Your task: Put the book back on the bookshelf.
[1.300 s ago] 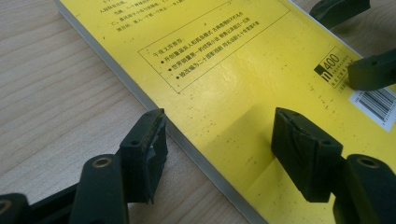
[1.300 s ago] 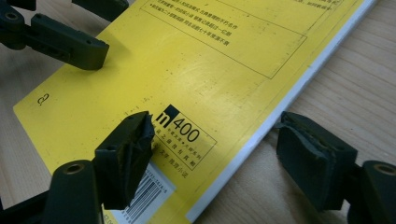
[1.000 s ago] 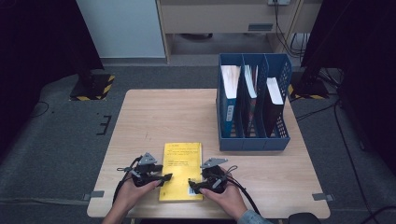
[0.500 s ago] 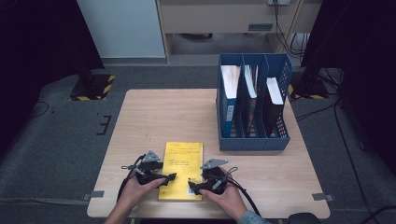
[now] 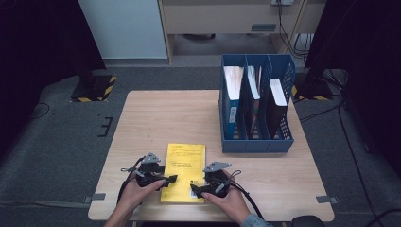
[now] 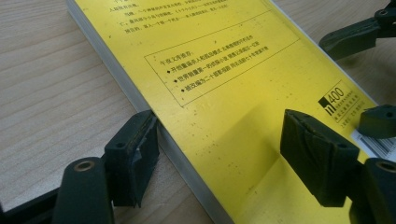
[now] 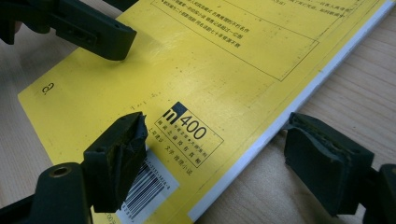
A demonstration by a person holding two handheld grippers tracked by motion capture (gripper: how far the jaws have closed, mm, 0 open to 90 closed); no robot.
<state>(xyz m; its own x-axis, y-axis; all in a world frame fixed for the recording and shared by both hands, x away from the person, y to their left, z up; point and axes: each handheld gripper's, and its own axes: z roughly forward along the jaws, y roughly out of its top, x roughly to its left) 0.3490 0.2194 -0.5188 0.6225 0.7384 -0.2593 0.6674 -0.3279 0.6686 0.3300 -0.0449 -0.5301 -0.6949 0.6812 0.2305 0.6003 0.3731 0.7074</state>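
Observation:
A yellow paperback [image 5: 183, 171] lies flat near the table's front edge. My left gripper [image 5: 166, 180] straddles its left page edge. In the left gripper view one jaw rests on the wood against the book's [image 6: 233, 93] side and the other hovers over the cover. The left gripper [image 6: 219, 130] has just been closing, with the book's edge between its jaws, but the pads do not clamp it. My right gripper [image 5: 195, 189] straddles the right edge by the barcode. One jaw of the right gripper [image 7: 217, 128] hangs over the cover [image 7: 210, 70] and the other stands beside it, open.
A blue three-slot file holder [image 5: 257, 137] with upright books and folders stands at the table's right rear. Bare light wood [image 5: 175, 118] stretches behind the book. The table's front edge runs just under both hands.
Both hands and the book keep their places. The left gripper's jaw spread shifts only slightly.

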